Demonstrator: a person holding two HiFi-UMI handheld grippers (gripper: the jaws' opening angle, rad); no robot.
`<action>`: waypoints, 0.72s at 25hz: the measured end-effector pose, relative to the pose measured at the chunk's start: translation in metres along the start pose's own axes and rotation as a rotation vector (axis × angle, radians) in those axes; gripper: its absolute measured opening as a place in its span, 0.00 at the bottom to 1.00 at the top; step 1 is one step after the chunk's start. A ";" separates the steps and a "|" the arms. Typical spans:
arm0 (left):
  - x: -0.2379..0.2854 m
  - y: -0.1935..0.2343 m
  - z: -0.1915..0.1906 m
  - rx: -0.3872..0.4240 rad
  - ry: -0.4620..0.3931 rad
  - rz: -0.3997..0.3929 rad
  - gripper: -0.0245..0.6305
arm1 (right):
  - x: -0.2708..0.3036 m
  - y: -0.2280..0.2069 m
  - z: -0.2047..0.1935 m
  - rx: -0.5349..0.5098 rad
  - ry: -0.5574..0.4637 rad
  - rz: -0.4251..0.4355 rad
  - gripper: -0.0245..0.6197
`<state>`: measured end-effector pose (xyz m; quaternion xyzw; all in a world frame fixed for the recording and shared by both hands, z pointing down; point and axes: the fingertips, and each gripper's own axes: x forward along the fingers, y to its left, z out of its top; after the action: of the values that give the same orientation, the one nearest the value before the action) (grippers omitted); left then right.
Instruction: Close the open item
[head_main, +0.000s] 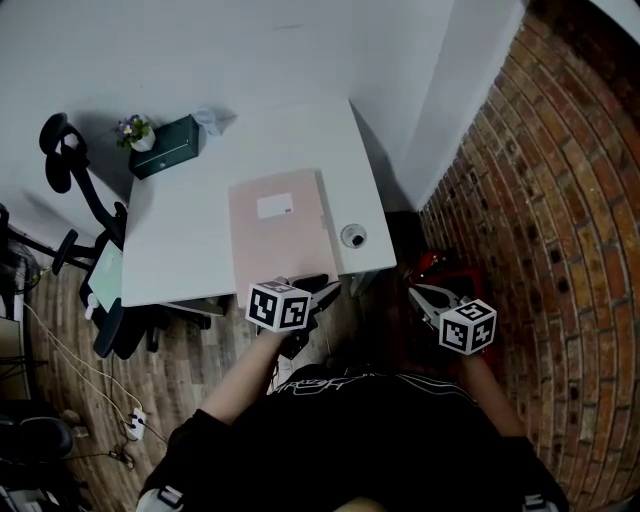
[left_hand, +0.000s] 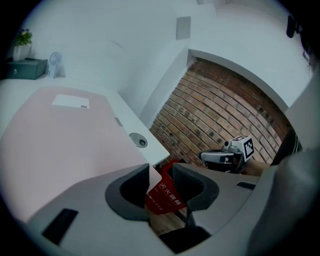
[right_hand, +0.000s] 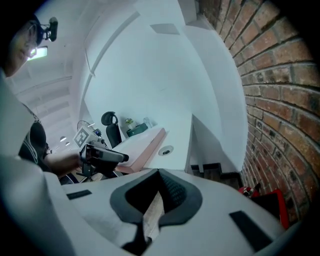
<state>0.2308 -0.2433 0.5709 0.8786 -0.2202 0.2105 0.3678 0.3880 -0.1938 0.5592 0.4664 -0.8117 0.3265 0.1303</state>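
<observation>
**A:** How do the tongs stand?

**B:** The left gripper (left_hand: 161, 181) has its jaws partly apart. The near right corner of the pink folder (head_main: 275, 240) pokes into the gap beside the left pad, but neither pad presses on it. The right gripper (right_hand: 159, 179) is closed on nothing and hangs off the right end of the desk (head_main: 180, 240), towards the brick wall (head_main: 560, 200).

**A:** And the folder itself?

**B:** It lies flat on the desk with its cover down and its white label (head_main: 273, 207) facing up. The near edge is at the desk's front edge. The cable grommet (head_main: 353, 237) is just to its right, and the green box (head_main: 166, 146) and small plant (head_main: 133, 131) are well apart at the far corner.

**A:** So which step is this?

**B:** I'd say it's the tail end of the task. The item looks closed and the left jaws are loose around its corner.

**A:** What does the next move need?

**B:** The left gripper should back straight off the corner without catching the cover and lifting it. I can't tell from here whether the cover sits fully flush, so a light press may be needed. The right gripper has nothing to do.
</observation>
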 end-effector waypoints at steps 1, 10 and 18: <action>0.000 -0.003 -0.001 0.001 -0.002 -0.017 0.29 | 0.000 0.002 0.003 0.004 -0.014 0.011 0.04; -0.032 -0.014 0.014 0.072 -0.103 -0.083 0.38 | -0.001 0.052 0.029 0.004 -0.136 0.144 0.04; -0.116 -0.038 0.022 0.155 -0.218 -0.051 0.13 | -0.014 0.143 0.069 -0.019 -0.238 0.283 0.04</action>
<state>0.1615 -0.2084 0.4741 0.9273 -0.2196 0.1210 0.2780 0.2818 -0.1790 0.4417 0.3815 -0.8820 0.2765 -0.0097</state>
